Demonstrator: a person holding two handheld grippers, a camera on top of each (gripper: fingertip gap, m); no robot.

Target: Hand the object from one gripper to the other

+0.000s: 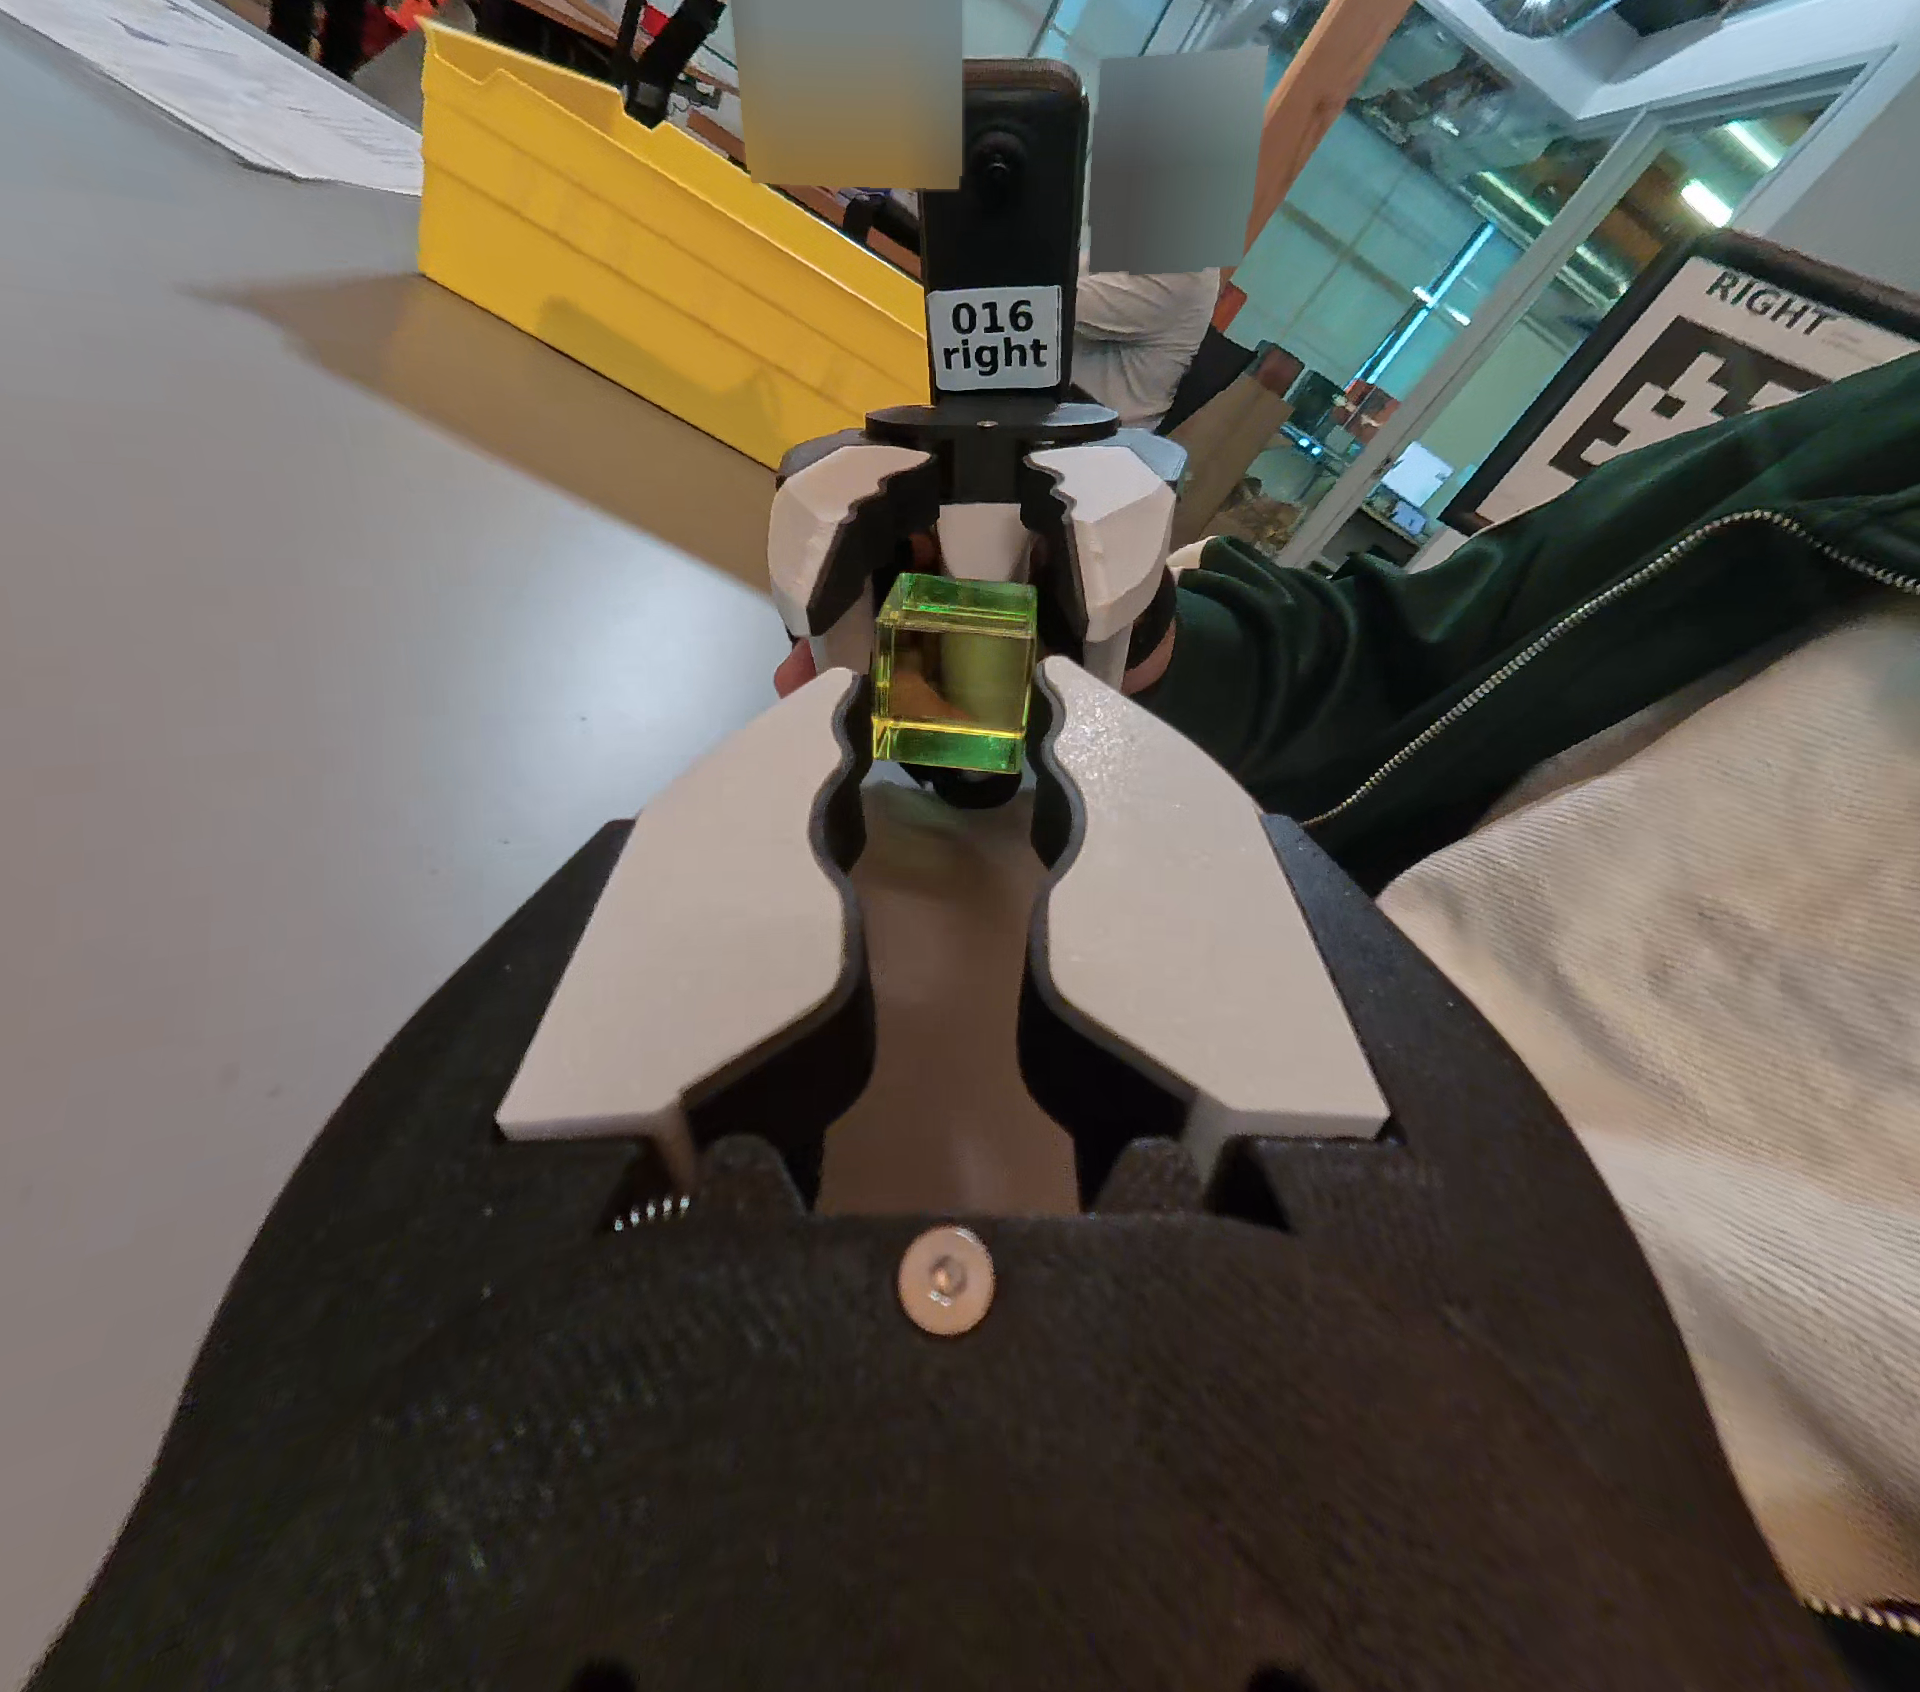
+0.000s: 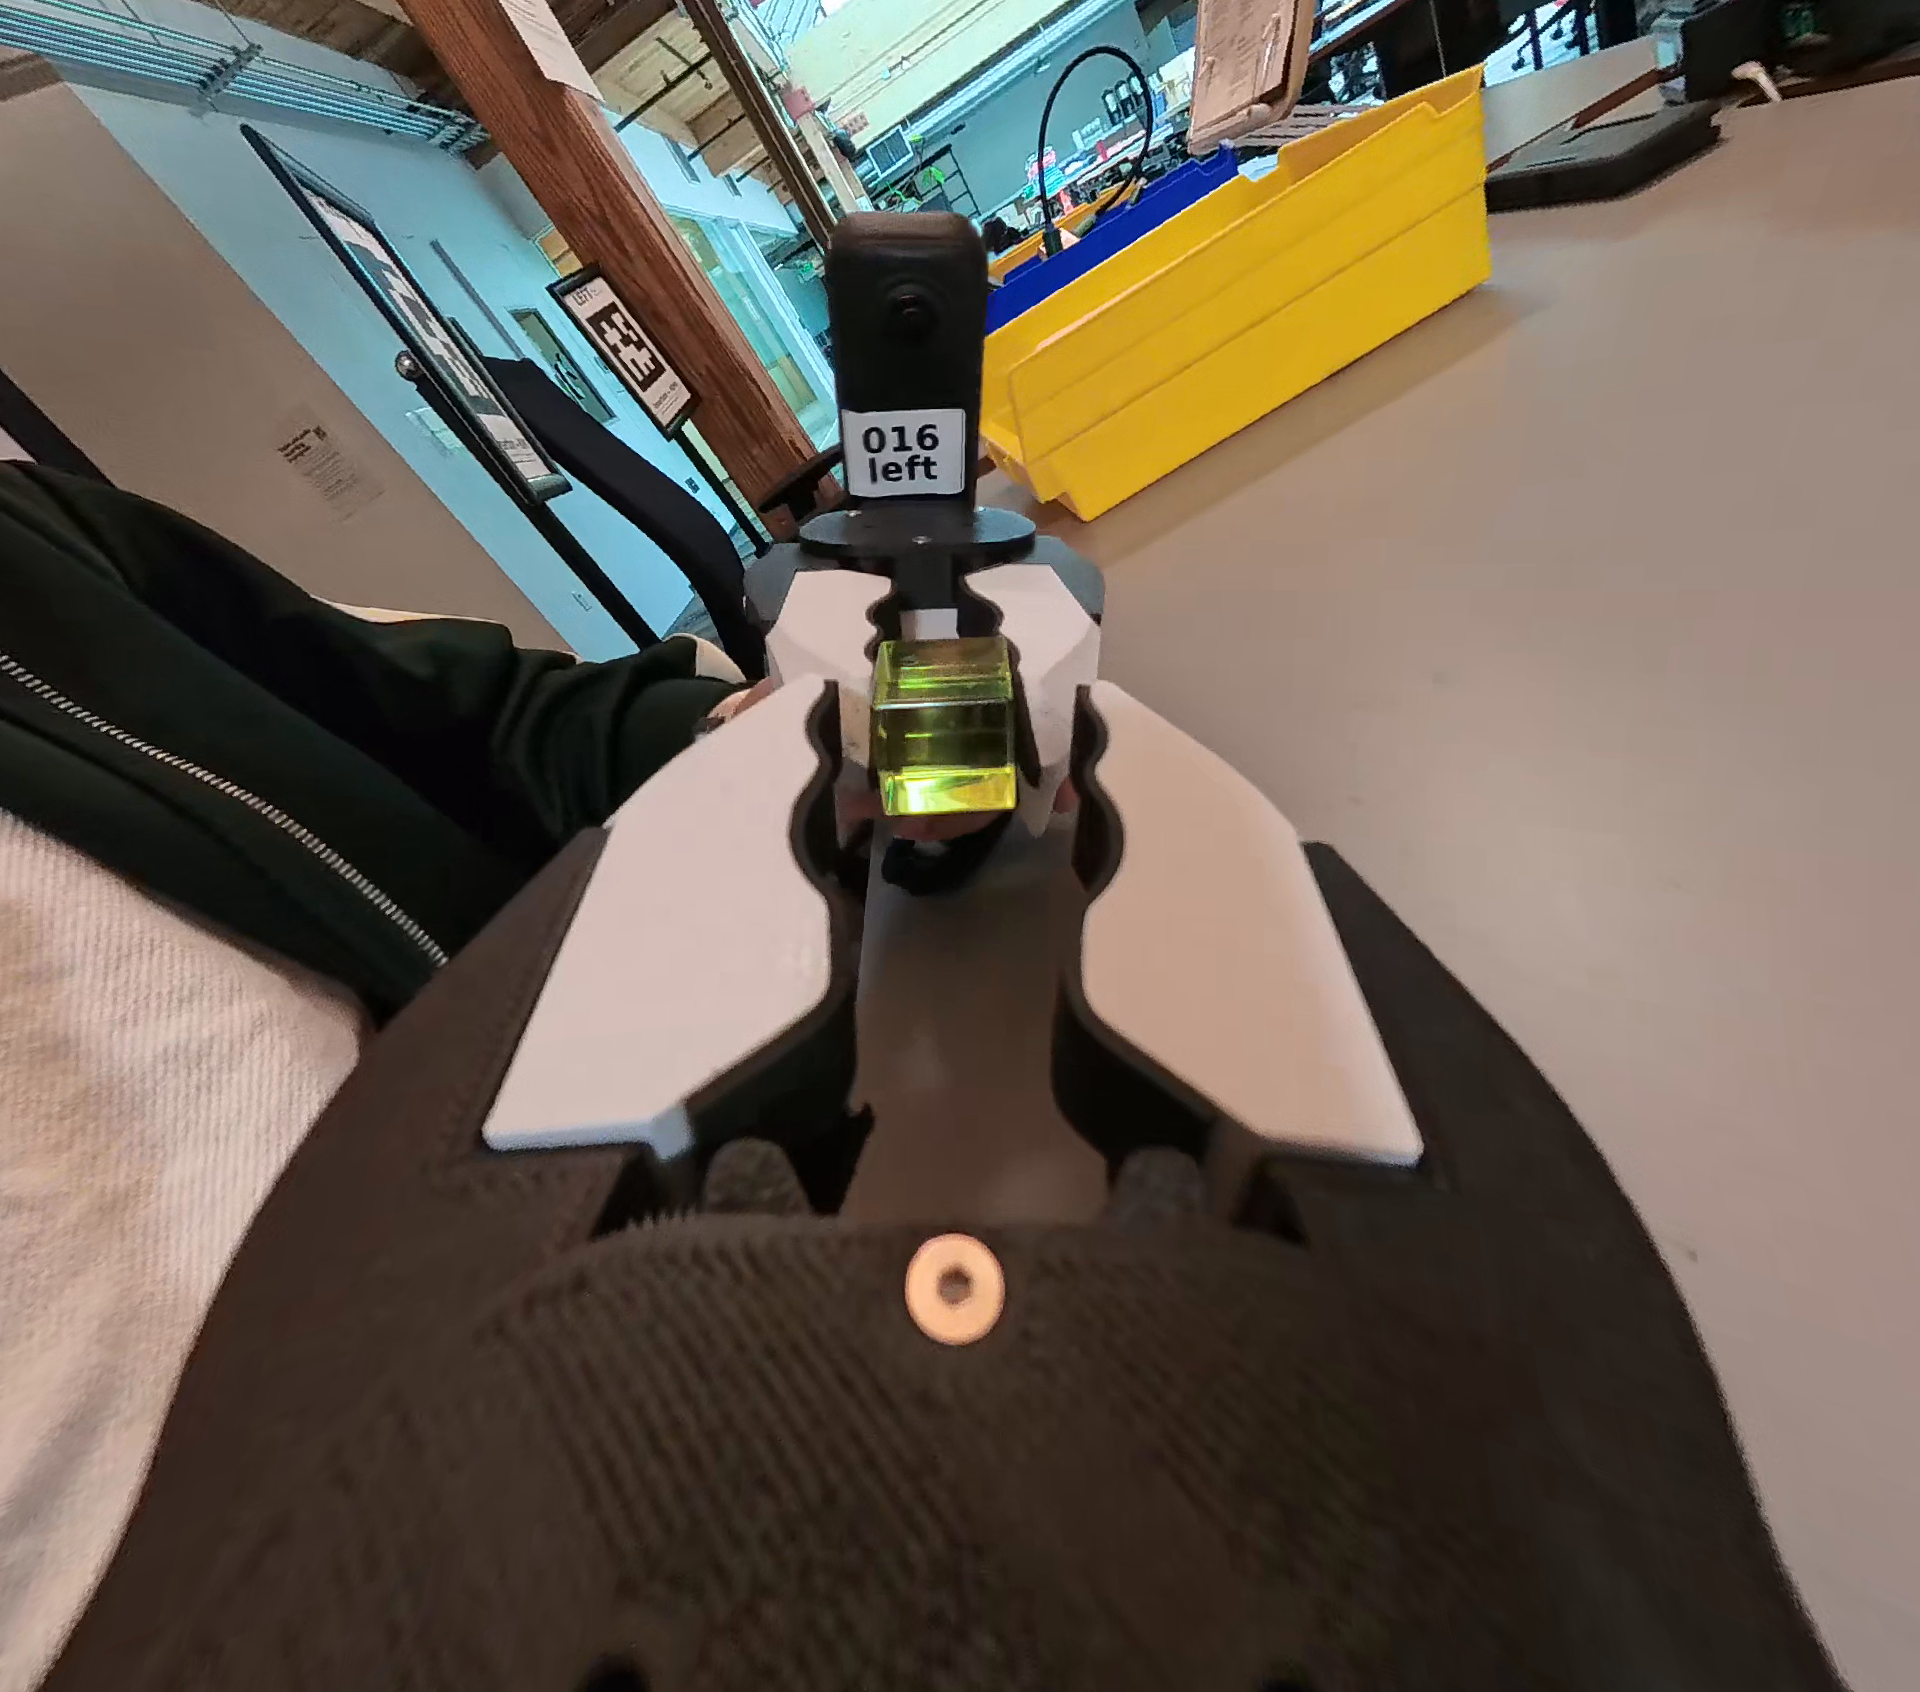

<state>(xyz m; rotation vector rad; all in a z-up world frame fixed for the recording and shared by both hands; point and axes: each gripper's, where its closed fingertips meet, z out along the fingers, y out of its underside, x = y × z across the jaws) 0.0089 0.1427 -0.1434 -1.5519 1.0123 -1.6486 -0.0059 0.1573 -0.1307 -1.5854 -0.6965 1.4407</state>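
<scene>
A clear yellow-green cube (image 1: 951,686) is held above the grey table (image 1: 260,603). My left gripper (image 1: 948,697) is shut on it, with both fingertips pressed against its sides. My right gripper (image 1: 961,603) faces it from just behind the cube, its jaws spread wide. In the right wrist view, the cube (image 2: 940,738) sits between my right gripper's (image 2: 956,707) open fingers, with a gap on each side. The left gripper (image 2: 940,655) grips the cube from the far side.
A yellow bin (image 1: 644,271) stands on the table behind the grippers. It also shows in the right wrist view (image 2: 1247,333), with a blue bin (image 2: 1122,229) behind it. Papers (image 1: 208,73) lie at the far left. A person's dark green sleeve (image 1: 1455,655) is close by. The tips of both grippers are at nearly the same place.
</scene>
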